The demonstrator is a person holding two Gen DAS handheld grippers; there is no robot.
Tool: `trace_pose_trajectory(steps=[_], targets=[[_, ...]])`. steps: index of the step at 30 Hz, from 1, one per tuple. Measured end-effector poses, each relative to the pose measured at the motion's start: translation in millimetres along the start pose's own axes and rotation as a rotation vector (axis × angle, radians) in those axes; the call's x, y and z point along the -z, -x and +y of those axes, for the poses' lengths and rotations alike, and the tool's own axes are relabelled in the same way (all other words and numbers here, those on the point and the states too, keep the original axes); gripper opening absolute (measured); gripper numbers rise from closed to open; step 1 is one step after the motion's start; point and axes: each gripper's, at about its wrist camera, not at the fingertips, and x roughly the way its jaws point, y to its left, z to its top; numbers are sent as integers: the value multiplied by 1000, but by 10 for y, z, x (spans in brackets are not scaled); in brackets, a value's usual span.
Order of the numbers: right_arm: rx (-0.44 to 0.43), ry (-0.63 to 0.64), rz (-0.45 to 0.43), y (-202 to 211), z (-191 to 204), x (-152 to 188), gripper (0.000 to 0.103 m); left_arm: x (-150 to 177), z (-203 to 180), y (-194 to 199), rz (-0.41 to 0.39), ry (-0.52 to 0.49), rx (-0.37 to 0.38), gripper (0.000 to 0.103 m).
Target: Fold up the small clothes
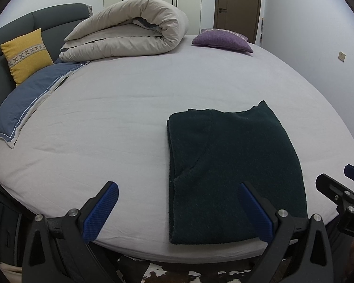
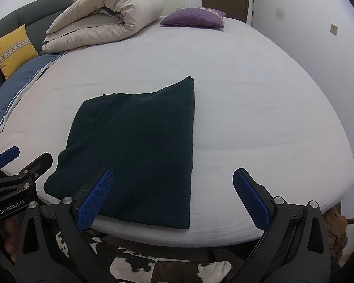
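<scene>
Two wide-spread blue-padded fingers frame the left wrist view: our left gripper [image 1: 179,210] hangs empty above the near edge of the pale lilac-sheeted bed [image 1: 120,122], probably poised for a next fold. Just right of centre lies the dark green fleecy folded garment [image 1: 233,169], a tidy oblong with a sleeve seam showing. In the right wrist view, our right gripper [image 2: 172,195] likewise gapes and holds nothing; the garment lies flat, reaching the mattress edge, though its dark layers are hard to count.
</scene>
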Motion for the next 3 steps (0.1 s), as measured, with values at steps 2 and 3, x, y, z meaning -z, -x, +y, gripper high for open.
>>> trace_pose_trajectory(steps=[2, 3], targets=[[-1, -1, 1, -2, -4, 0, 103, -9, 13, -2, -5, -2, 1, 103], [-3, -1, 2, -6, -10, 2, 103, -7, 12, -1, -5, -1, 0, 103]])
